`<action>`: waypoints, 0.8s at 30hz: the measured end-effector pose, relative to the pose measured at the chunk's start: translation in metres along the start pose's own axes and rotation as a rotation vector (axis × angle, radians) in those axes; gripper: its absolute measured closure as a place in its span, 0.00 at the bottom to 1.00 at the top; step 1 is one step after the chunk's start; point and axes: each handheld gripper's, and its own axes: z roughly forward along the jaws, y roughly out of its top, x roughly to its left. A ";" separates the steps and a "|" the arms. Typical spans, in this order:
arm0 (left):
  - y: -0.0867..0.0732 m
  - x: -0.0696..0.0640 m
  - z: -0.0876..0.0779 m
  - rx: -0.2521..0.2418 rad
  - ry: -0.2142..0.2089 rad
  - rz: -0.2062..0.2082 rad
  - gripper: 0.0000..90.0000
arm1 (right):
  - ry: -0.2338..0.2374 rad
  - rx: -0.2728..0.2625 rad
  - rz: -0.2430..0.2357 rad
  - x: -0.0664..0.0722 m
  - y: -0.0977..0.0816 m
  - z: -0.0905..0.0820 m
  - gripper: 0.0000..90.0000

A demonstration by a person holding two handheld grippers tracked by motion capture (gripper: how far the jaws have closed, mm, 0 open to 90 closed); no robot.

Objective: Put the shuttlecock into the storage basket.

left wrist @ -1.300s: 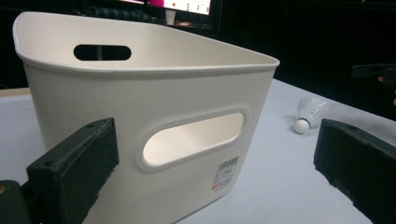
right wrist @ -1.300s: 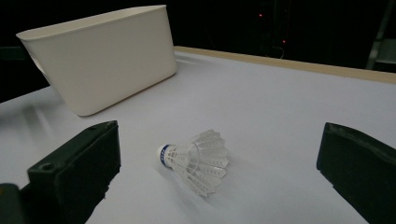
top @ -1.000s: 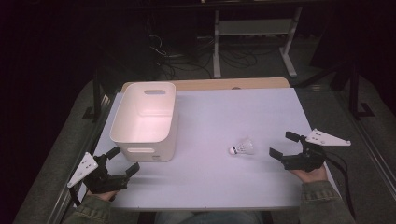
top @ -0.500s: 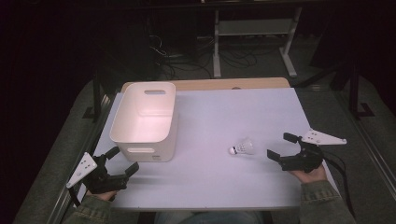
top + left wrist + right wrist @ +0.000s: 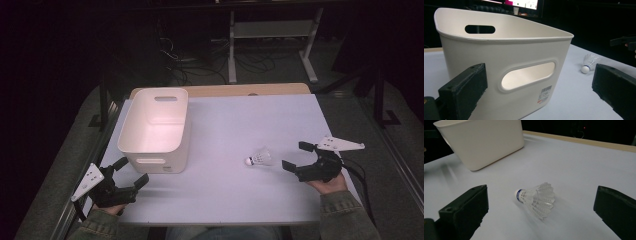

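Grippers both spread wide: right gripper (image 5: 298,161) low, just beside the shuttlecock (image 5: 259,158), left gripper (image 5: 131,173) near the bin (image 5: 131,132), which looks empty inside.

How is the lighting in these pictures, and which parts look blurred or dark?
High view: the table is lit, the surroundings nearly black, and the white bin glows inside. Left gripper view: the bin is sharp, the near black pads soft. Right gripper view: the shuttlecock is fairly sharp and casts a soft shadow; the bin behind looks slightly soft.
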 end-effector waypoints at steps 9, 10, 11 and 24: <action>0.000 -0.001 0.000 -0.004 0.004 -0.003 0.00 | 0.018 0.054 -0.016 0.003 0.000 0.010 0.00; 0.000 -0.001 0.000 -0.004 0.004 -0.005 0.00 | 0.021 0.058 -0.017 0.003 0.000 0.011 0.00; 0.000 -0.001 0.000 -0.004 0.004 -0.006 0.00 | 0.024 0.063 -0.017 0.003 0.000 0.013 0.00; 0.000 -0.001 0.001 -0.003 0.000 -0.002 0.00 | 0.056 0.131 -0.020 0.005 0.000 0.028 0.05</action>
